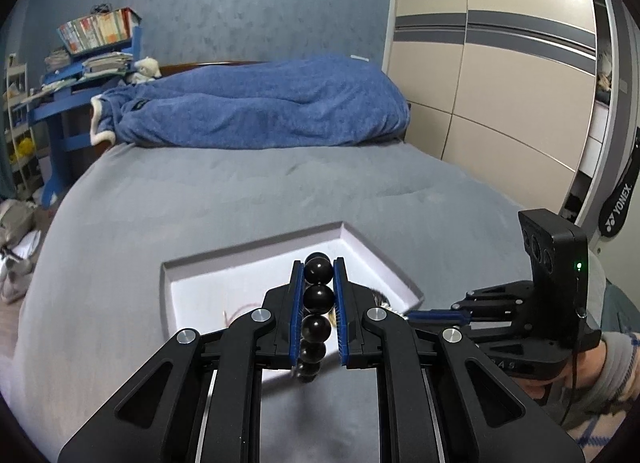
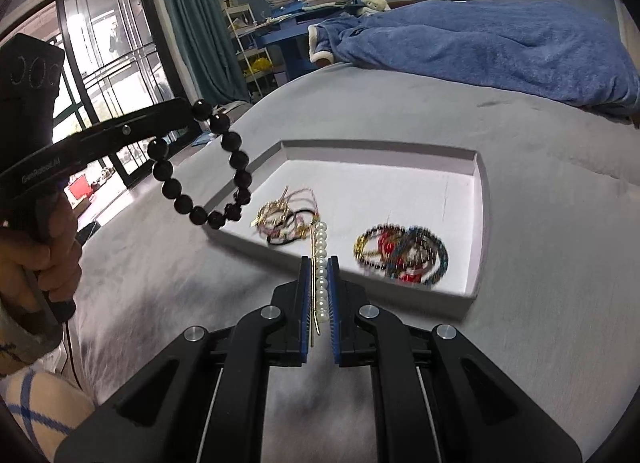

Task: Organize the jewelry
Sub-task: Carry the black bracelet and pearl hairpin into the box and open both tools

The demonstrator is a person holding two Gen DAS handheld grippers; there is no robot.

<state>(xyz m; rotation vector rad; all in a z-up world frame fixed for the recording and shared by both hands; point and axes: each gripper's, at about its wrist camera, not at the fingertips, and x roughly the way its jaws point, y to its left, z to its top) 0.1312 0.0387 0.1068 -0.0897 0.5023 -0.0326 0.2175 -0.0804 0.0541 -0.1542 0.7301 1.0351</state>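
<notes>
The left gripper is clenching a black bead bracelet, which is hanging in the air over the near left corner of the white tray on the grey bed. The right gripper is gripping a pearl hairpin above the tray's near edge. Inside the tray, a gold and pink tangle is lying left of a heap of coloured bead bracelets

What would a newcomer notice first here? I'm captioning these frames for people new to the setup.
The black bead bracelet dangling from the left claw, above the white tray's near-left corner. Next, the pearl hairpin pinched in the right claw at the tray's front edge, with tangled jewelry lying inside.
</notes>
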